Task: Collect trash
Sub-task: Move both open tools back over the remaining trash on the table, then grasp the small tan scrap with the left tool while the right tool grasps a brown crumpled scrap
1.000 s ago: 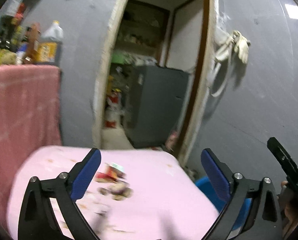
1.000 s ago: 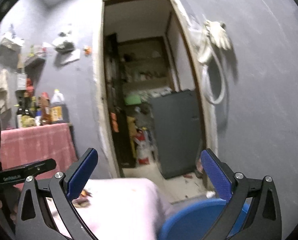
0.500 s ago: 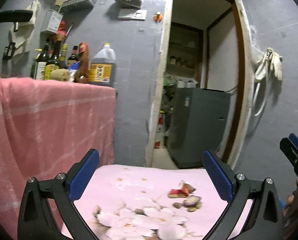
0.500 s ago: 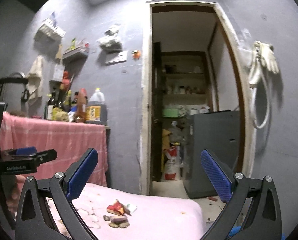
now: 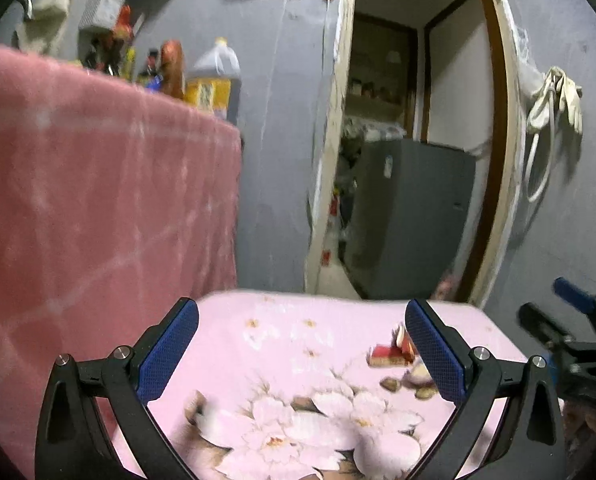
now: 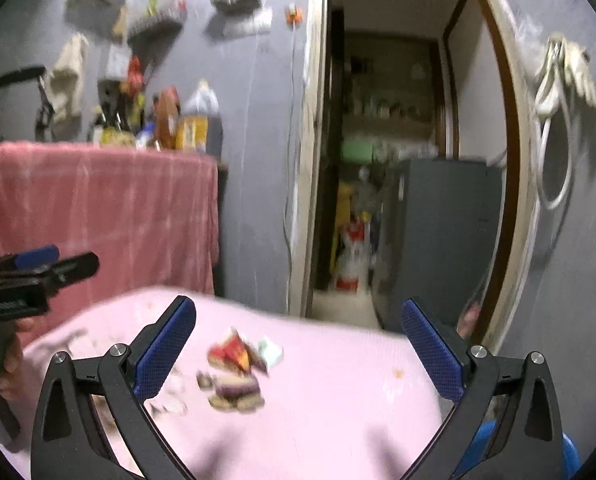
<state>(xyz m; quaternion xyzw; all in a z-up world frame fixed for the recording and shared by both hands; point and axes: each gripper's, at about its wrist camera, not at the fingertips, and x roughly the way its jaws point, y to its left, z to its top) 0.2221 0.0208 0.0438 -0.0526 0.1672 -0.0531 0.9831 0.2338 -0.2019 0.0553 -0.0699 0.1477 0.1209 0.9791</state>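
1. i have my left gripper (image 5: 301,350) over a table covered in a pink floral cloth (image 5: 298,408), its blue-padded fingers (image 5: 166,354) spread wide with nothing between them
2. my right gripper (image 6: 298,350) is likewise spread wide and empty, hovering above the same cloth (image 6: 338,412)
3. the trash is a small pile on the cloth: a red and yellow wrapper (image 6: 234,354), a pale bit of paper (image 6: 272,351) just beside it, and some dark brownish scraps (image 6: 236,394) in front; motion blur keeps me from naming them further
4. in the left wrist view the red wrapper (image 5: 390,354) and brown scraps (image 5: 408,384) lie just beside the inner face of the right-hand finger, apart from it as far as i can tell
5. in the right wrist view the pile sits between the fingers, nearer the left one, not touched
6. a blue bin (image 6: 570,452) shows at the lower right past the cloth's edge
7. behind the table to the left a pink towel (image 5: 98,200) drapes over a counter holding bottles and an oil jug (image 5: 214,80)
8. the walls are grey; an open doorway (image 6: 398,152) leads to a storage room with a dark grey cabinet (image 5: 410,216) and shelves
9. gloves and a white hose (image 5: 554,112) hang on the wall right of the doorway
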